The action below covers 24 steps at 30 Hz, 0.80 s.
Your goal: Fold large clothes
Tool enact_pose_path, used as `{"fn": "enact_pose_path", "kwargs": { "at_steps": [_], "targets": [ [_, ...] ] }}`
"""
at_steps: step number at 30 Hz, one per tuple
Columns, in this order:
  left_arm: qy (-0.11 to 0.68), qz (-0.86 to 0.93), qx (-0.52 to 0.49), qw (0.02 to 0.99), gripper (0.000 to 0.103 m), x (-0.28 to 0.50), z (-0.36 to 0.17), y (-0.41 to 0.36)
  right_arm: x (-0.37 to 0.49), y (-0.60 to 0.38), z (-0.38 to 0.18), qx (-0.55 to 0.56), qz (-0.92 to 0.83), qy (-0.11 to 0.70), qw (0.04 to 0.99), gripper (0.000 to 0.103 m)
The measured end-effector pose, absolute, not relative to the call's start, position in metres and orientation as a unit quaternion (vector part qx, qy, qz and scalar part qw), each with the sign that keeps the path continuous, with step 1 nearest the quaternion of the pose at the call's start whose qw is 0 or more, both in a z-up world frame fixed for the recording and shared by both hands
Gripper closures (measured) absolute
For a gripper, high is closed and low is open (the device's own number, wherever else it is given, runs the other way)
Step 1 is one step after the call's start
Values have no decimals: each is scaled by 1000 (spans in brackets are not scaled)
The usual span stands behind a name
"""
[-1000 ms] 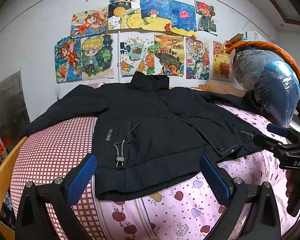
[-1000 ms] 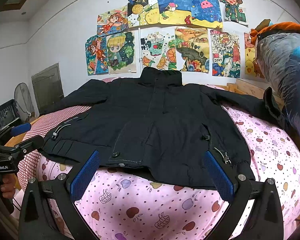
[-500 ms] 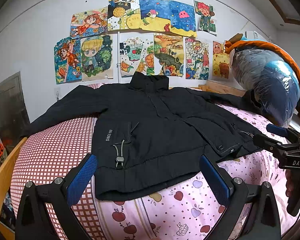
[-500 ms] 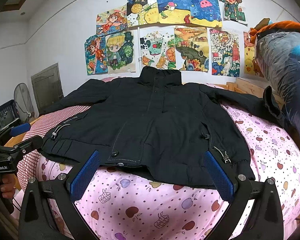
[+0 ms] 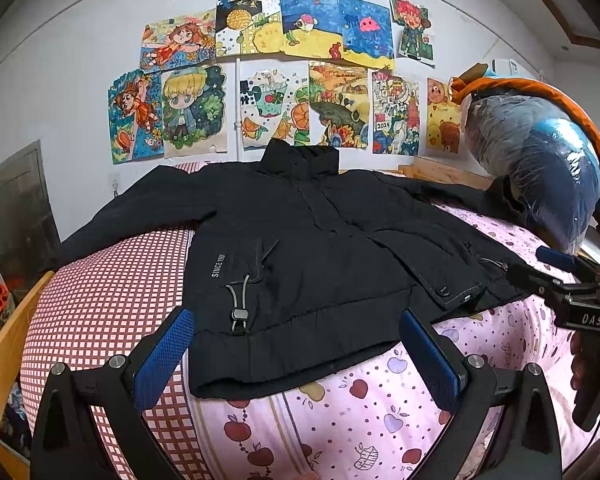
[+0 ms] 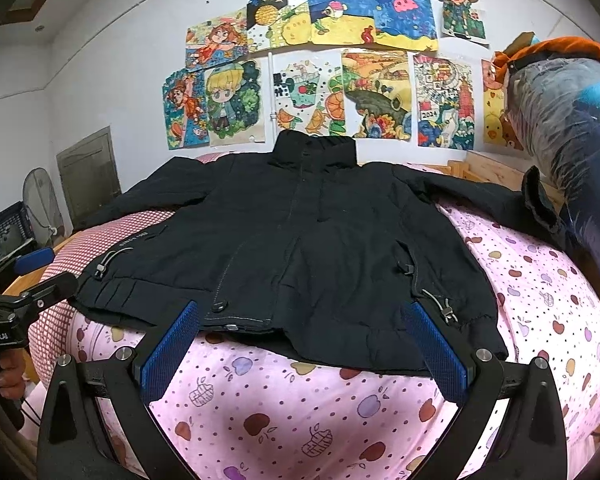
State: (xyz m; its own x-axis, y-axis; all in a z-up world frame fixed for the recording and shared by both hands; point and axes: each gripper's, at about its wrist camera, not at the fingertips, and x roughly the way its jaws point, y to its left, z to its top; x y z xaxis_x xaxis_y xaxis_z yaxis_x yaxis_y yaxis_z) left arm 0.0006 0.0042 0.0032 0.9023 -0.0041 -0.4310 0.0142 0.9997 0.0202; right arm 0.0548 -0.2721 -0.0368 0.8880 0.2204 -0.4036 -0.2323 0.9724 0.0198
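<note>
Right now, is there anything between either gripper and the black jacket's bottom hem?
Nothing visible. The left gripper and right gripper are both open just short of the black jacket, with only bare pink bedding between them and its hem.

black jacket (image 5: 324,256) lies spread flat, front up, sleeves out, on the bed.

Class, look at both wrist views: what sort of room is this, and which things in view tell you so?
Most likely a child's bedroom. A black jacket lies spread on a bed with an apple-print pink sheet, colourful children's drawings cover the wall behind, and a wooden bed frame shows at the edge.
</note>
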Motion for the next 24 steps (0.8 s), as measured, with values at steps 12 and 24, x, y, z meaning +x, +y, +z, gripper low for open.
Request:
{"fn": "enact_pose_path", "kwargs": {
  "at_steps": [12,24],
  "targets": [
    [278,7,65,958,0,60,45,18,101,-323,40,-80,0,202,976,1],
    [317,37,66,945,0,207,85,3,267,-373,127,-121,-130,358,917,1]
  ]
}}
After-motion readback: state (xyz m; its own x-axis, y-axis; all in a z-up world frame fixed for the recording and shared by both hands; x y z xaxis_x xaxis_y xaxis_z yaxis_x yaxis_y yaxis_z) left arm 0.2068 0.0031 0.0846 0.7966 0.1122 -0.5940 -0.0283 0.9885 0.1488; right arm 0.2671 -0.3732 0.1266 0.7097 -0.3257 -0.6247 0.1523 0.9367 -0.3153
